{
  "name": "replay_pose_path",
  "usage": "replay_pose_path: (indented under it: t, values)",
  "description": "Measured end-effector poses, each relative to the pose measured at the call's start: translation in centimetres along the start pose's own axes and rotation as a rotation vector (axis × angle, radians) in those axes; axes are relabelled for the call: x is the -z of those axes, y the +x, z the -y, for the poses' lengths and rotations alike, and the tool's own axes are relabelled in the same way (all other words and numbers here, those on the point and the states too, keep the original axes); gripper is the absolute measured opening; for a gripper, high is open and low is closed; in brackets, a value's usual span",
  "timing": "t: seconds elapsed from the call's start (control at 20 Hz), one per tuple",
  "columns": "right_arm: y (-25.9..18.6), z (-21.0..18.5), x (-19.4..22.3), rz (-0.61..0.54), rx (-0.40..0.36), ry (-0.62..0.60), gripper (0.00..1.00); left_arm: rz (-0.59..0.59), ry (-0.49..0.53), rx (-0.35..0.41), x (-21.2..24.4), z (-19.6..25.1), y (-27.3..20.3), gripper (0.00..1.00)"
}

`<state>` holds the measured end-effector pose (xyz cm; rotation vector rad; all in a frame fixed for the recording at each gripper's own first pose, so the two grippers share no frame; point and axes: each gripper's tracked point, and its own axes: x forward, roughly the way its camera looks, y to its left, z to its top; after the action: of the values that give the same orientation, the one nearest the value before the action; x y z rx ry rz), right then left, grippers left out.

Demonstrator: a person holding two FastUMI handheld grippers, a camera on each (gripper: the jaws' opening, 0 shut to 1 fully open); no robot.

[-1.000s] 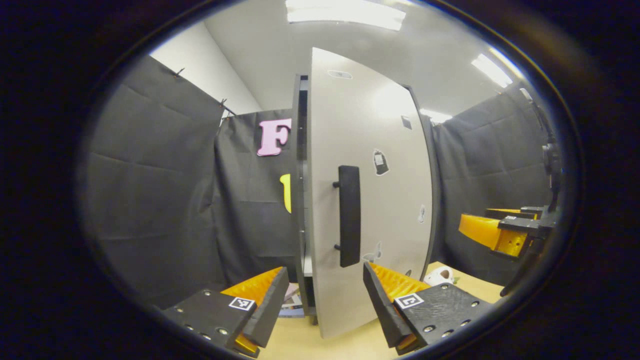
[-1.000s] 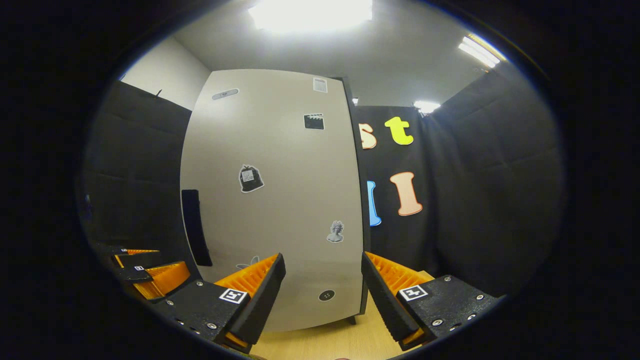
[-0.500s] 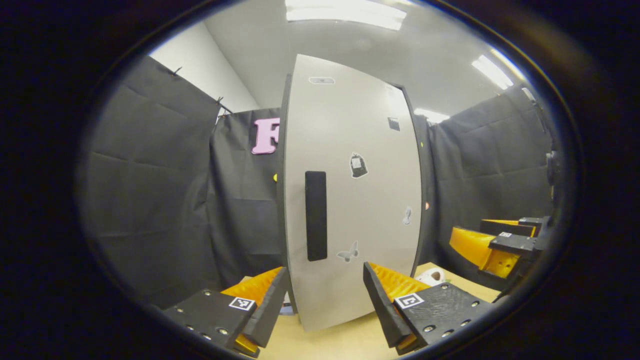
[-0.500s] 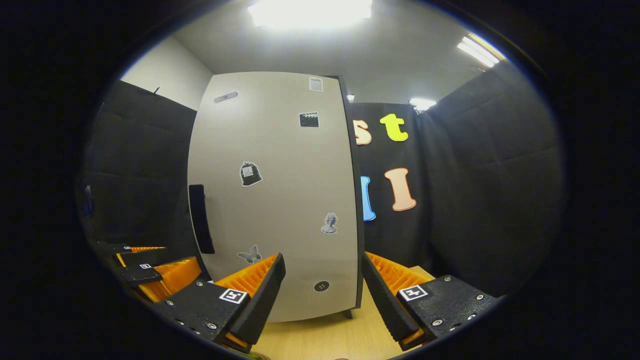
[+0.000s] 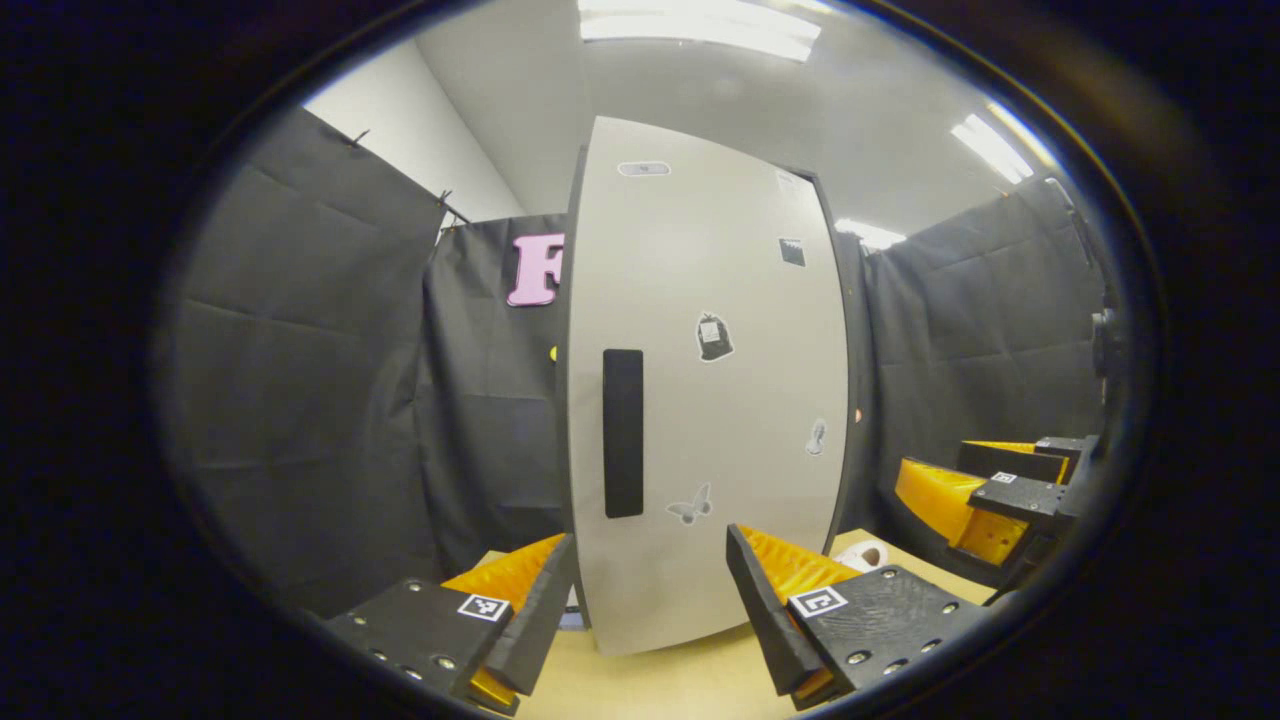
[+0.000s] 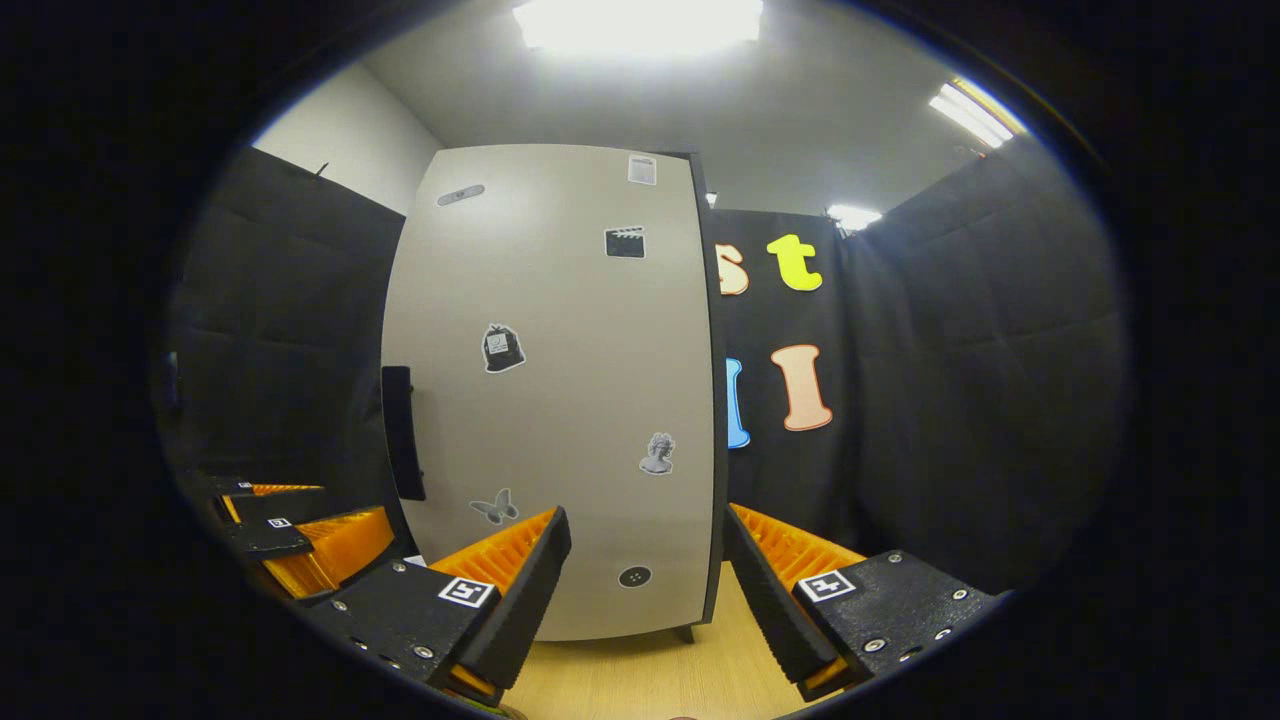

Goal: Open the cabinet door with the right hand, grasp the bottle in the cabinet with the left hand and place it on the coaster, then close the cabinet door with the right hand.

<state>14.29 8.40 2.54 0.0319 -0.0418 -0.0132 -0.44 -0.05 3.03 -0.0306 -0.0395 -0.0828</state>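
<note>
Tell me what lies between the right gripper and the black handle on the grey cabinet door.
In the right gripper view, nothing: the right gripper hangs open before the cabinet door; the black handle sits up-left, untouched.

Lighting's all overhead: ceiling light panels (image 6: 638, 22) blown out to pure white in right gripper view, strip lights (image 5: 700, 25) less so in left gripper view. Soft glare on upper cabinet door (image 5: 700, 300). Black cloth stays dim, low detail. Heavy fisheye bending toward edges, w/ dark vignette. Center pretty sharp, no motion blur.
</note>
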Motion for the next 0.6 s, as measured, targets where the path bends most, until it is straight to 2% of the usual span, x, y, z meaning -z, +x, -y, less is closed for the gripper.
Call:
replay_pose_path:
  t: [0.05, 0.1, 0.15, 0.2, 0.45, 0.5, 0.55, 0.6]
  values:
    - [-0.06, 0.23, 0.08, -0.001, 0.005, -0.004, 0.90, -0.001, -0.002, -0.002, 0.09, -0.05, 0.19, 0.85]
    - [-0.12, 0.39, 0.09, -0.004, 0.010, -0.002, 0.94, -0.004, -0.005, 0.000, 0.22, 0.03, 0.31, 0.85]
    - [-0.15, 0.53, 0.13, -0.006, 0.014, 0.003, 0.90, -0.009, -0.005, 0.001, 0.30, 0.10, 0.41, 0.85]
    - [-0.21, 0.67, 0.08, -0.007, 0.018, 0.007, 0.94, -0.010, -0.001, 0.002, 0.27, 0.14, 0.43, 0.85]
    - [-0.02, 1.14, -0.11, -0.009, 0.064, -0.006, 0.94, 0.011, 0.009, 0.001, -0.17, 0.09, 0.46, 0.86]
    - [0.00, 1.09, -0.16, -0.010, 0.071, -0.009, 0.90, 0.011, 0.010, -0.001, -0.21, 0.12, 0.51, 0.86]
    - [-0.03, 0.86, -0.33, -0.006, 0.072, -0.012, 0.94, 0.011, 0.008, 0.002, -0.18, 0.22, 0.60, 0.85]
    - [-0.03, 0.54, -0.52, 0.000, 0.069, -0.014, 0.94, 0.010, 0.005, 0.003, -0.20, 0.30, 0.59, 0.85]
